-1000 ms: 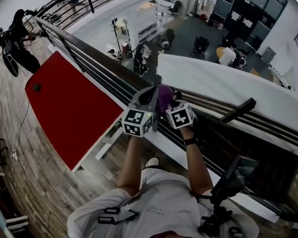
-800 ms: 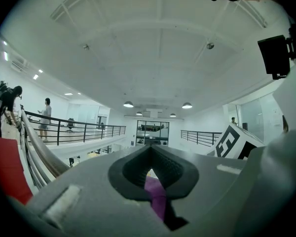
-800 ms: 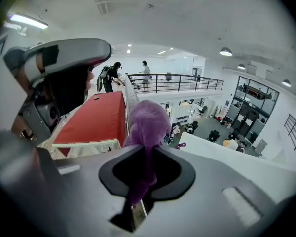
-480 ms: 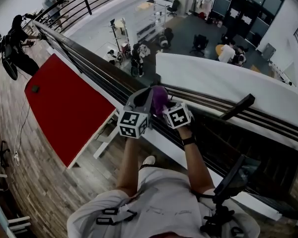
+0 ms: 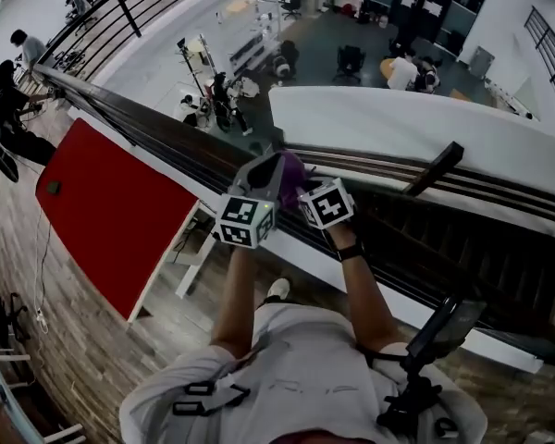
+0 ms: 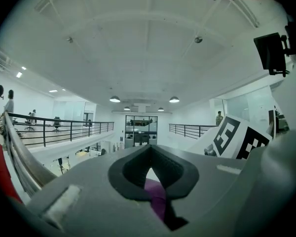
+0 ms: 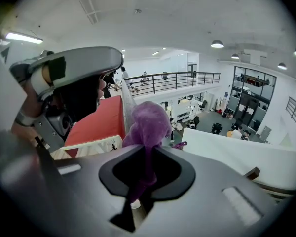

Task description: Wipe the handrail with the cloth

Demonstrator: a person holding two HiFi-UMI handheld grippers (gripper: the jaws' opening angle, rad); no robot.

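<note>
A dark handrail runs from the upper left to the right edge of the head view. A purple cloth is bunched on top of it, in front of the person. My left gripper and right gripper meet at the cloth, side by side, their marker cubes toward the person. In the left gripper view the jaws are shut, with purple cloth pinched in the gap. The right gripper is shut on the same cloth, which bulges out past its tips.
A red table stands left of the person on the wooden floor. People stand at the rail's far left end. Beyond the rail lie a white ledge and an open drop to a lower floor with chairs.
The head camera has shifted, so the whole scene sits a little left and up. Both grippers stay together on the cloth at the rail, their grip unchanged.
</note>
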